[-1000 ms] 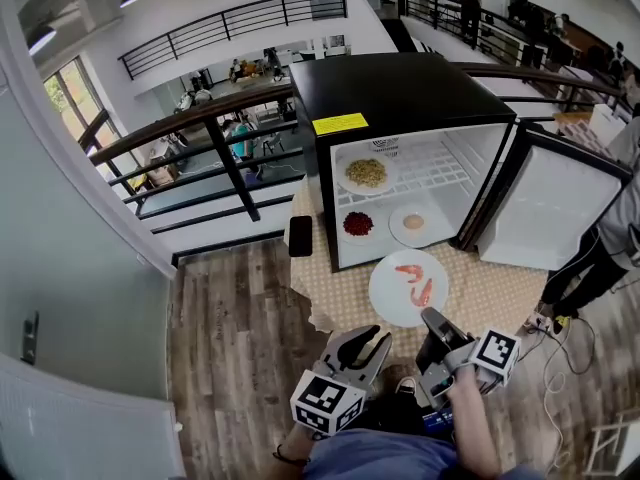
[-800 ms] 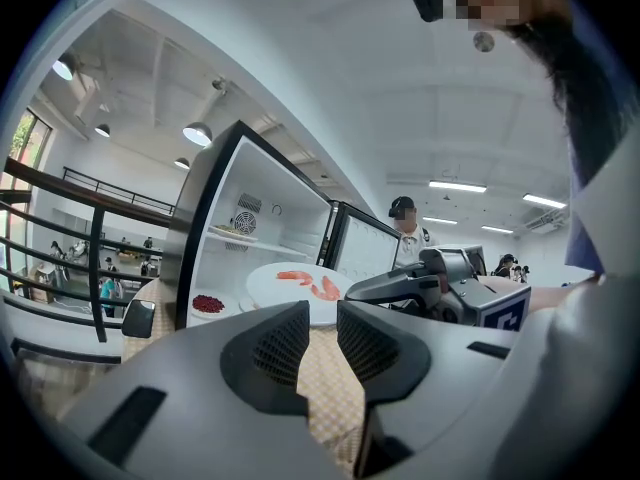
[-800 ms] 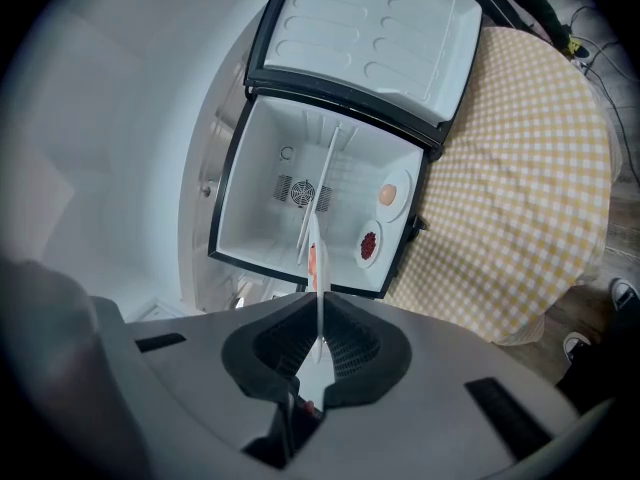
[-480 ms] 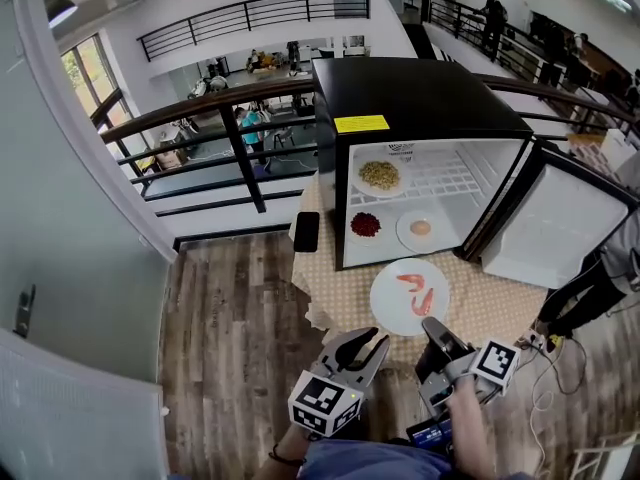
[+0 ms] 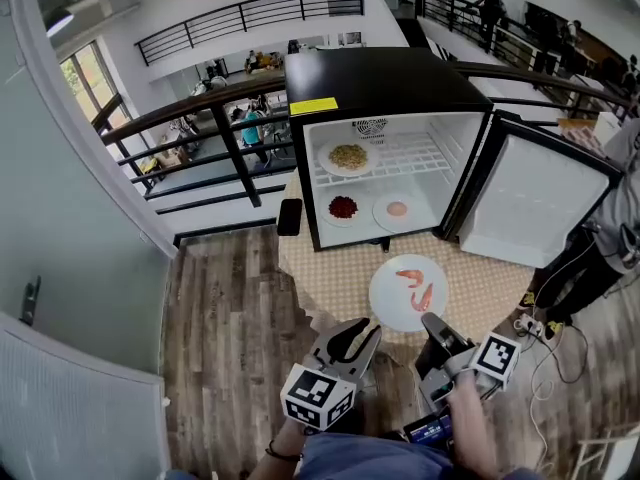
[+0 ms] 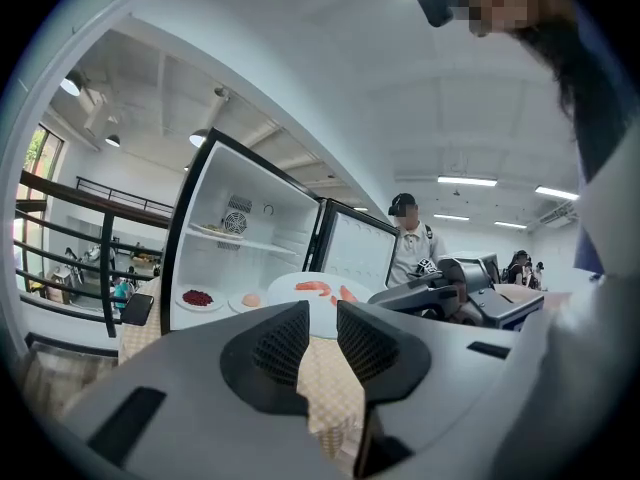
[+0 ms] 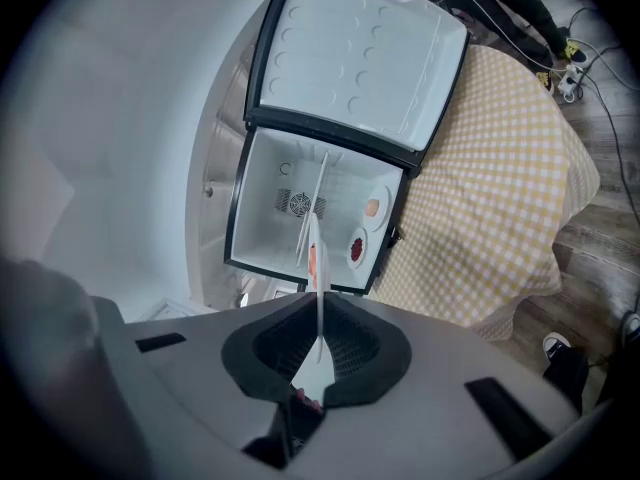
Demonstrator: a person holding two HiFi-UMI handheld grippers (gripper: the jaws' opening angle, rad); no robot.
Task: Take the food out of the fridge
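The black mini fridge (image 5: 380, 88) stands open on a checked tablecloth. Inside, a noodle plate (image 5: 347, 156) rests on the wire shelf, and on the floor lie a plate of red food (image 5: 342, 208) and a plate with a pale round piece (image 5: 397, 209). In front of the fridge my right gripper (image 5: 432, 324) is shut on the near rim of a white shrimp plate (image 5: 408, 292), seen edge-on as that plate (image 7: 318, 268) between my right gripper (image 7: 318, 353). My left gripper (image 5: 358, 336) is held beside it, open with nothing between the left gripper (image 6: 322, 338) pads.
The fridge door (image 5: 535, 203) swings open to the right. A black flat device (image 5: 289, 216) lies at the cloth's left edge. A person (image 5: 610, 228) stands at the right, cables (image 5: 545, 353) trail on the wood floor, and a railing (image 5: 200, 118) runs behind.
The shrimp plate has come away from the fridge opening toward me, carried by the right gripper. The left gripper moved along with it. The fridge now sits further left in the view.
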